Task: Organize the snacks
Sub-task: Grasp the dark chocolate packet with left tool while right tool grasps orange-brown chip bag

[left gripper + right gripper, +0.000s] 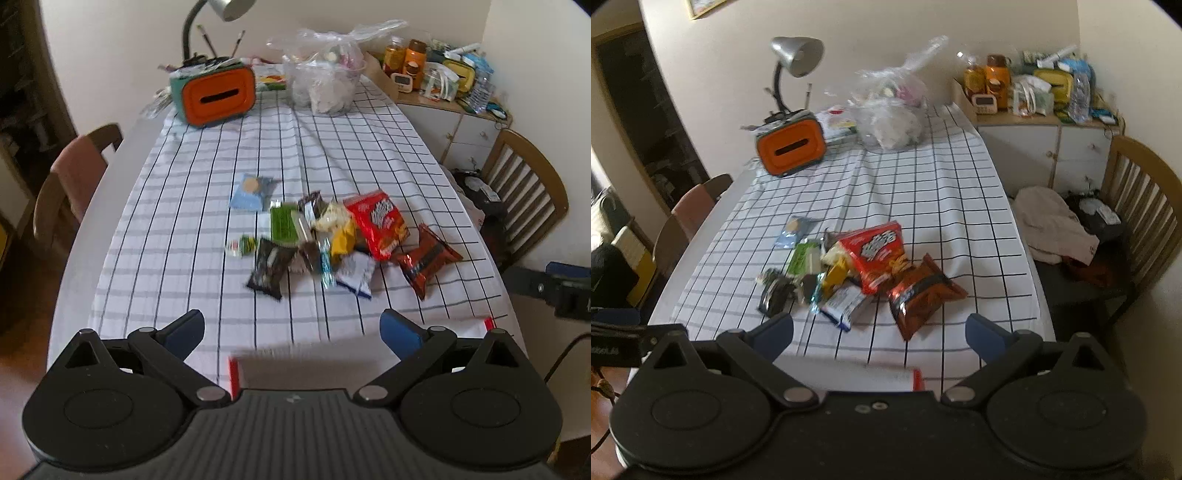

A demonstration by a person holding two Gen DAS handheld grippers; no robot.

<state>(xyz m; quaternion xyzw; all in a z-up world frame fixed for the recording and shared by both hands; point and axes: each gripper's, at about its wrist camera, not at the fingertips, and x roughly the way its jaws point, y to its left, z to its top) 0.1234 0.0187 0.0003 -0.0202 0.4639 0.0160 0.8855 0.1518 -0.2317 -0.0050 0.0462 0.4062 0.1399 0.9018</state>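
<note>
Both claws are spread wide with nothing in them, left claw (291, 328) and right claw (879, 332) hanging over the near edge of the table (110, 177); the snack pile (314, 240) sits mid-cloth, well in front of the orange tissue box (218, 96); a dark red bag (919, 291) lies at the pile's right edge, touching the bright red chip bag (879, 254).

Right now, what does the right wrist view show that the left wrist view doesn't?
Only the right wrist view shows the cream cloth bundle heaped on the wooden slat-back chair, and a framed picture corner on the wall. Only the left wrist view shows the small round green-and-white sweet clearly apart from the pile. Both share the big red snack bag, the orange tissue box, the grey desk lamp, and open tongs on both sides.
</note>
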